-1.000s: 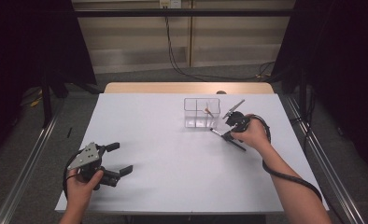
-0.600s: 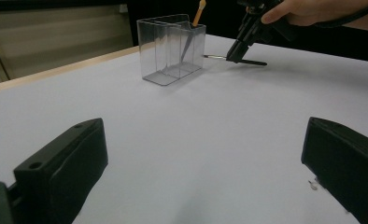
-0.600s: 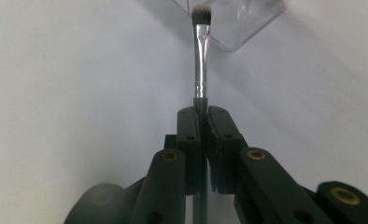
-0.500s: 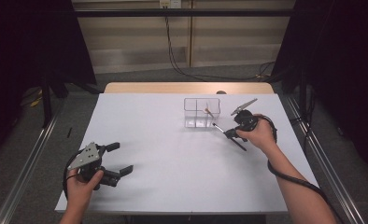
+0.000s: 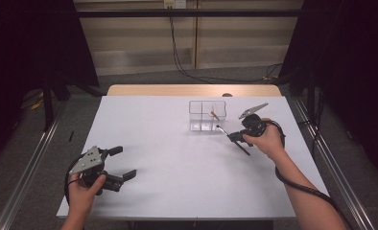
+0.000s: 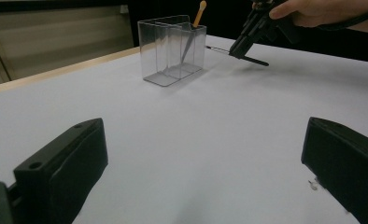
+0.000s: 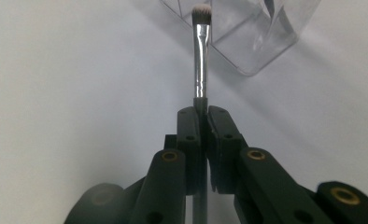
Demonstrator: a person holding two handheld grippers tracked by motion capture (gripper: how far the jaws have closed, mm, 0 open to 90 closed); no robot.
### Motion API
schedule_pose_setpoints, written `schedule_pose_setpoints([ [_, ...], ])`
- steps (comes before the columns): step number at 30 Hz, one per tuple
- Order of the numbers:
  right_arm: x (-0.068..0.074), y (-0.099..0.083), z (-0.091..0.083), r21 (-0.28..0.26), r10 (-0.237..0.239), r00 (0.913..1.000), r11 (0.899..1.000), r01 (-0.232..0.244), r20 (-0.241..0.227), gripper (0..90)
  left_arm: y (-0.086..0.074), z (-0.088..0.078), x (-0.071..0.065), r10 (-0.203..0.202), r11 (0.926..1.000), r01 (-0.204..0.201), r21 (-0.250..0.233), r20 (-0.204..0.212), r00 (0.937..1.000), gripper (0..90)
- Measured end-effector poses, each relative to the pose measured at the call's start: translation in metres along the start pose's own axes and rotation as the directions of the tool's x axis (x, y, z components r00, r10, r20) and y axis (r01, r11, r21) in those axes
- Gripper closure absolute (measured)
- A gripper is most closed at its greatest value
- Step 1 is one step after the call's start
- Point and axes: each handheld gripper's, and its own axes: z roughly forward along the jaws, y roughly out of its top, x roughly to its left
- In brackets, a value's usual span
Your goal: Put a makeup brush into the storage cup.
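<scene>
The right gripper (image 5: 231, 136) is on the right side of the white table (image 5: 177, 177), a little to the near side of a clear box (image 5: 206, 115) that stands in the far middle part of the table. Its jaws are pressed together on a thin makeup brush (image 7: 201, 51), and they grasp it on the dark handle just below the silver ferrule. In the right gripper view the brush goes straight up from the jaws, and its small pale bristle tip lies in front of the rounded corner of the clear box; whether the tip touches the wall cannot be told. In the high view the brush is tilted, with the bristle end pointing to the far left toward the box and the handle end pointing to the near right.

The clear box has compartments, and in one of them a stick with a tan tip (image 6: 200, 11) leans above the rim.

The left gripper (image 5: 119, 163) is at the near left corner of the table, well apart from the box. Its jaws stand wide apart, and only bare table is between them. The person's left hand (image 5: 84, 189) holds it low over the surface.
</scene>
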Motion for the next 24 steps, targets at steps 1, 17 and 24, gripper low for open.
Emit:
schedule_pose_setpoints([
  [1,0.0,0.0,-0.001,-0.014,0.001,1.0,1.0,-0.001,-0.004,84.8,0.0,0.0,0.0,0.001,1.0,-0.001,0.001,-0.001,1.0,0.4],
  [17,0.004,-0.007,-0.013,-0.186,0.015,0.9998,0.982,-0.017,-0.009,84.8,0.001,0.0,-0.001,0.001,1.0,-0.001,-0.003,-0.002,1.0,0.4],
  [24,0.007,-0.008,-0.018,-0.265,0.011,0.9999,0.964,-0.009,0.005,84.8,0.0,0.0,0.0,0.0,1.0,0.0,0.001,-0.003,1.0,0.4],
])
